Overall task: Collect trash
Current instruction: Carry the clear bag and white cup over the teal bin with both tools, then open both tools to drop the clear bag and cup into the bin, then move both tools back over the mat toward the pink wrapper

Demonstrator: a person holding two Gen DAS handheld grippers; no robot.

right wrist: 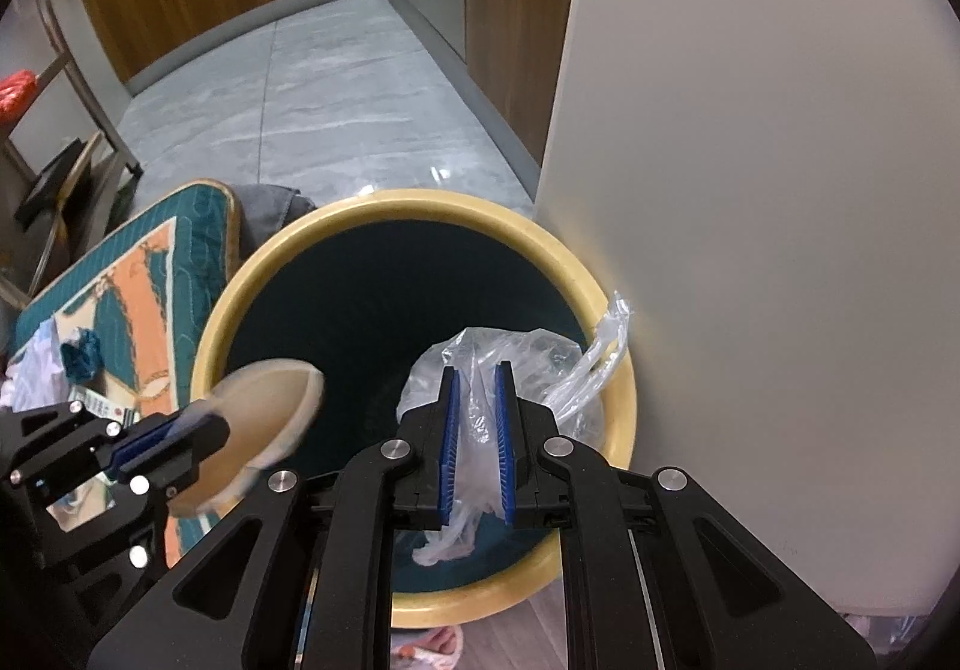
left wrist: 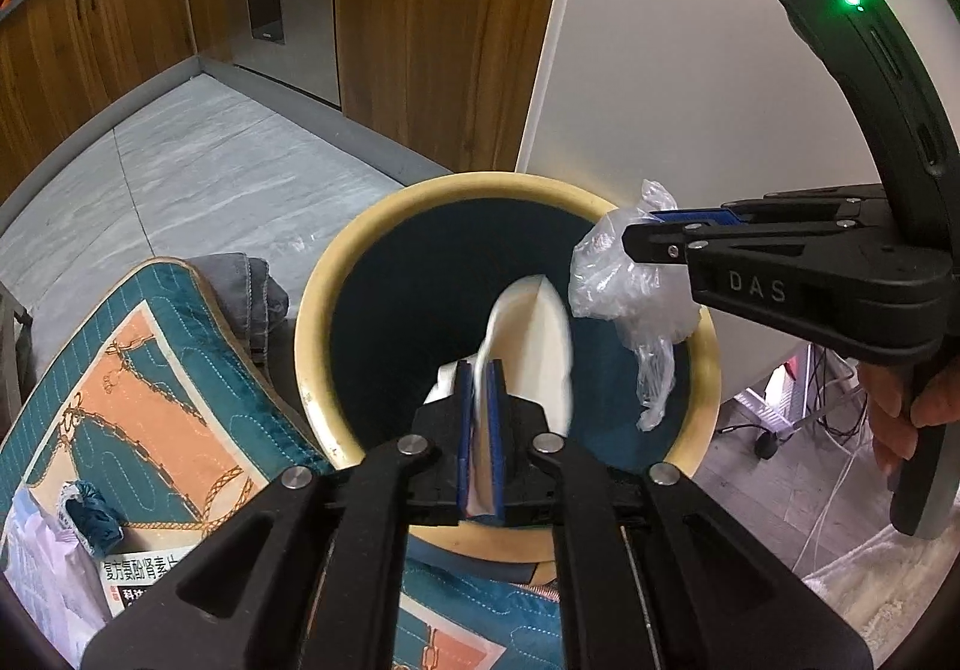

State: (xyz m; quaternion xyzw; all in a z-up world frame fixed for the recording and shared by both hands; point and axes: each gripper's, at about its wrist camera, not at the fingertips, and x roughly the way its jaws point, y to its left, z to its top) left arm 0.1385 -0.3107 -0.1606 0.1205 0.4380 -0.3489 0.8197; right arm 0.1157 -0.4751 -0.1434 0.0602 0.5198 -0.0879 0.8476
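Observation:
A round trash bin with a cream rim (left wrist: 312, 310) and dark teal inside stands on the floor; it also shows in the right wrist view (right wrist: 210, 346). My left gripper (left wrist: 480, 370) is shut on a folded white paper plate (left wrist: 534, 334) and holds it over the bin's mouth; both show in the right wrist view, gripper (right wrist: 204, 424) and plate (right wrist: 264, 412). My right gripper (right wrist: 478, 370) is shut on a crumpled clear plastic bag (right wrist: 480, 352), above the bin's right rim. In the left wrist view the right gripper (left wrist: 636, 232) and the bag (left wrist: 624, 286) hang over the bin.
A teal and orange quilted cushion (left wrist: 150, 400) lies left of the bin with papers, a printed box (left wrist: 138, 580) and a crumpled teal scrap (left wrist: 96, 520) on it. A white panel (right wrist: 750, 190) stands close behind the bin on the right. Wooden kitchen cabinets (left wrist: 432, 10) and grey tile floor (left wrist: 210, 172) lie beyond.

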